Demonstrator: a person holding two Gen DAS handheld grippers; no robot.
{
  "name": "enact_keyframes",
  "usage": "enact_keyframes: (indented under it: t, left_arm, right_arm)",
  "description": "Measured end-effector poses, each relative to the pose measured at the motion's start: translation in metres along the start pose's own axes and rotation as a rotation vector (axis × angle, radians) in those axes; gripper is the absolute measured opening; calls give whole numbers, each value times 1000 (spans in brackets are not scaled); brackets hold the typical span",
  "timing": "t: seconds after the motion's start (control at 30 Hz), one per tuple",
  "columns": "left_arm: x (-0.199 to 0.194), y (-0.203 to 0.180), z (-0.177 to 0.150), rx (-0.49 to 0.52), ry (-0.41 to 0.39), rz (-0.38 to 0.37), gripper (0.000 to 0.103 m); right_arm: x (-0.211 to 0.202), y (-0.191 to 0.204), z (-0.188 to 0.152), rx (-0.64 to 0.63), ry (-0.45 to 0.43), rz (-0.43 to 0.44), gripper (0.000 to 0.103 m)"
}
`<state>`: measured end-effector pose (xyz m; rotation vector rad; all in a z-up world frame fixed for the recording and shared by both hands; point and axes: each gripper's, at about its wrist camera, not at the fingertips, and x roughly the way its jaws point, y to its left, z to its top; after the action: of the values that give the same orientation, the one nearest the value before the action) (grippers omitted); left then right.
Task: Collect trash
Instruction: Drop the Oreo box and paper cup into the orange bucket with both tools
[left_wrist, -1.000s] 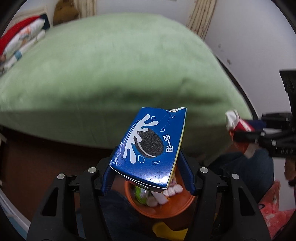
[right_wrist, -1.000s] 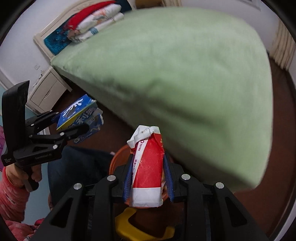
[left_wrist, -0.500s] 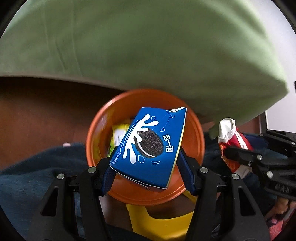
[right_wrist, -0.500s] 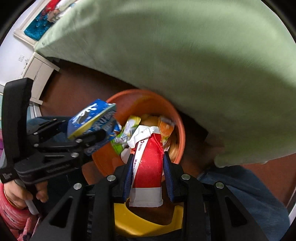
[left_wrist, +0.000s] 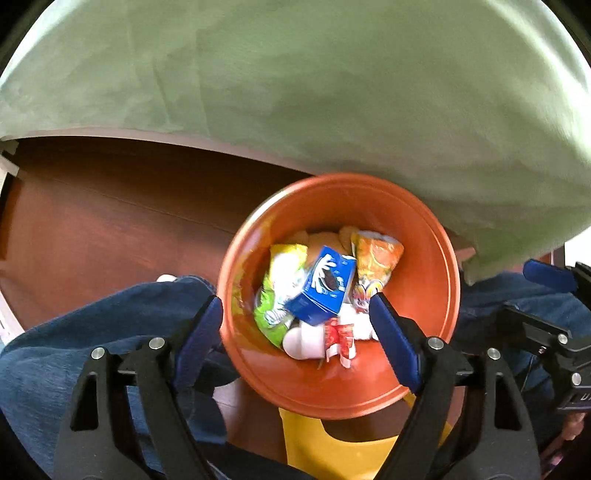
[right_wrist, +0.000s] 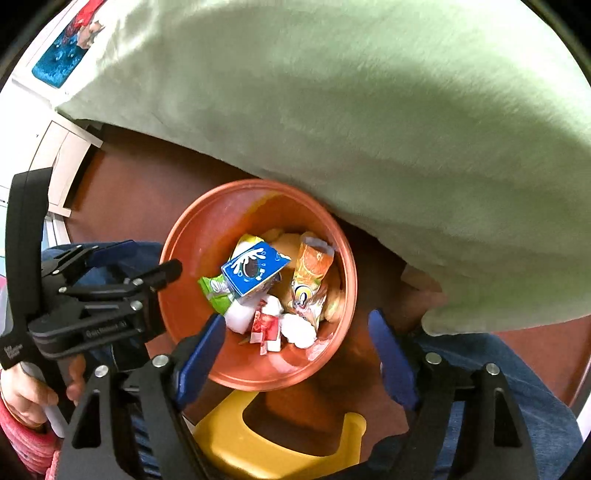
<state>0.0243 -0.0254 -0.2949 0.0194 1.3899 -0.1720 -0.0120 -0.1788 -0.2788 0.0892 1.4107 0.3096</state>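
Both tools are hanging over the orange bin (left_wrist: 439, 243), the left tool (left_wrist: 295, 328) and right tool (right_wrist: 295, 343) each spread wide and carrying nothing. The blue cookie box (left_wrist: 323, 286) and red wrapper (right_wrist: 266, 326) are lying inside, directly below, the box tilting toward the far right.

Both grips let go since a moment ago: left gripper (left_wrist: 297, 328) and right gripper (right_wrist: 297, 345) now stand wide apart with nothing between them. Blue cookie box (left_wrist: 323, 286), earlier clamped in the left, now lies inside the orange bin (left_wrist: 448, 266) atop the wrappers. Red-and-white carton (right_wrist: 266, 328), earlier pinched in the right, now down among the trash too.
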Motion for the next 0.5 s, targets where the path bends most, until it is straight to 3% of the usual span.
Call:
enact_keyframes:
  t: [0.33, 0.5]
  left_arm:
    - [-36, 0, 4, -19, -102, 37, 84]
    - [-91, -2, 20, -10, -252, 71, 84]
  right_arm:
    - [-43, 3, 6, 21, -105, 36, 82]
    - [-86, 6, 22, 22, -223, 40, 82]
